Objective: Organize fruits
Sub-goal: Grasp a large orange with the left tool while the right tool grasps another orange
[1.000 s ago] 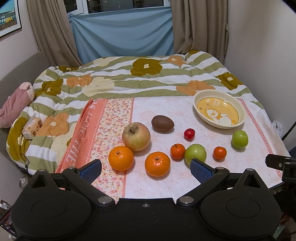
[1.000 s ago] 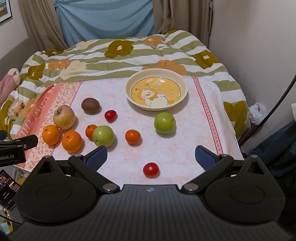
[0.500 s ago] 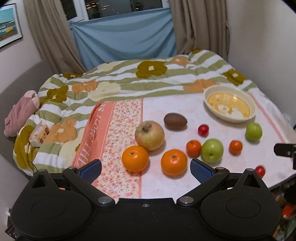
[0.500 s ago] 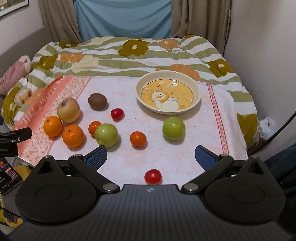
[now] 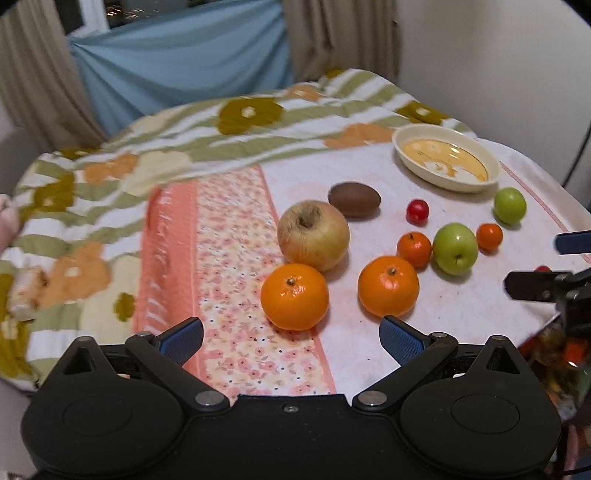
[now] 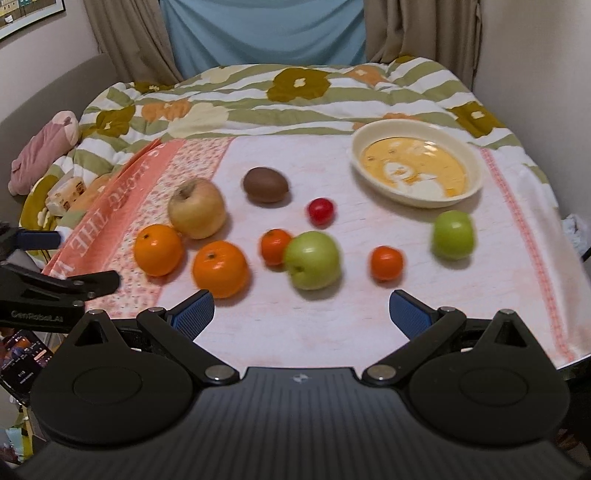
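a pink cloth (image 6: pixel 295 332) on a bed holds loose fruit; the bowl (image 6: pixel 476 173) sits empty, far right. both the left tongs (image 5: pixel 291 336) and right tongs (image 6: pixel 301 310) hang open, holding nothing. round fruit could roll off the near edge if nudged.

Near the left: a yellowish apple (image 5: pixel 313 234), two big oranges (image 5: pixel 294 296) (image 5: pixel 388 286) in front. A kiwi (image 5: pixel 354 199), red cherry tomato (image 5: pixel 417 211), two tangerines (image 5: pixel 414 249) (image 5: pixel 489 236), two green apples (image 5: pixel 455 248) (image 5: pixel 510 205) lie loose beside the empty cream bowl (image 5: pixel 406 142).

Home bedroom: floral quilt (image 6: pixel 295 99), curtains (image 6: pixel 125 33), framed picture (image 6: pixel 26 14).
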A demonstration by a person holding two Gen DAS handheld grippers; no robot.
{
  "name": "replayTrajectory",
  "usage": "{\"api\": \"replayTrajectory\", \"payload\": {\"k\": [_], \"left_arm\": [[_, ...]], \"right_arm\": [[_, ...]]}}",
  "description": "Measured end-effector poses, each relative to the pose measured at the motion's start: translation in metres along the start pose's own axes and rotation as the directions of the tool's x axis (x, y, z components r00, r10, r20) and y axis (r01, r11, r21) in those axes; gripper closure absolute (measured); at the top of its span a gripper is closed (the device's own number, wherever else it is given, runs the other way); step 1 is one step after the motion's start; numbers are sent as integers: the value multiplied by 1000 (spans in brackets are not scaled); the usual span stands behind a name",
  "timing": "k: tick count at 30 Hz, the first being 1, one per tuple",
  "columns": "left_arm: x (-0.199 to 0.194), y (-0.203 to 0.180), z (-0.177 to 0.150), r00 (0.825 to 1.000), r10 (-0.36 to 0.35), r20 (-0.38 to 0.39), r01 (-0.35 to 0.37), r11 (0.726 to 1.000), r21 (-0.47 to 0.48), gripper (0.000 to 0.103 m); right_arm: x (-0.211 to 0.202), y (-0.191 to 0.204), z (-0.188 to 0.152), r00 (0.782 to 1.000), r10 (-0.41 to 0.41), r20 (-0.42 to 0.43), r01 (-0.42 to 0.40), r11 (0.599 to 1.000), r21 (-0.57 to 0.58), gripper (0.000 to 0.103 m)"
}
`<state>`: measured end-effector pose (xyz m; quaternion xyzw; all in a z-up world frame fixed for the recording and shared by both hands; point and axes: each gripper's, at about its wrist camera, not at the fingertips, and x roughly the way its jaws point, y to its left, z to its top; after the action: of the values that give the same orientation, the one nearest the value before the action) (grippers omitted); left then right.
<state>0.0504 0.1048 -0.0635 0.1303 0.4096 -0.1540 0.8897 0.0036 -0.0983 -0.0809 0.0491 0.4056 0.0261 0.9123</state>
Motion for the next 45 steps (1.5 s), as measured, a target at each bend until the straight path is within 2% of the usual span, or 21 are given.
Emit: {"api": "replayTrajectory", "payload": {"k": [5,8,12,17,22,34,40,45], "left_arm": [[20,16,-1,998,-55,7,54,993,105,2],[35,22,0,995,-97,-1,96,983,155,8],[57,20,4,995,-100,-6,99,968,231,14],[75,17,6,987,-159,-24,160,949,271,16],[89,15,8,979,-197,-52,203,942,266,35],[88,17,4,979,-202,-35,205,945,257,36],[85,23,1,981,-189,-38,193,947,257,36],[84,25,-3,982,-185,-37,188,946,264,36]], "right_arm": [[23,22,-10,1000,26,5,-26,1000,-1,0],[39,31,-16,999,32,7,-32,999,-6,0],[59,41,-20,1000,14,6,-14,999,-43,0],[74,49,-21,1000,22,17,-21,997,-73,0],[88,54,-17,999,51,8,-50,995,-81,2],[106,63,-6,997,82,8,-81,989,-121,21],[111,66,-2,996,80,28,-74,982,-176,21],[114,64,0,996,82,36,-75,984,-159,21]]}}
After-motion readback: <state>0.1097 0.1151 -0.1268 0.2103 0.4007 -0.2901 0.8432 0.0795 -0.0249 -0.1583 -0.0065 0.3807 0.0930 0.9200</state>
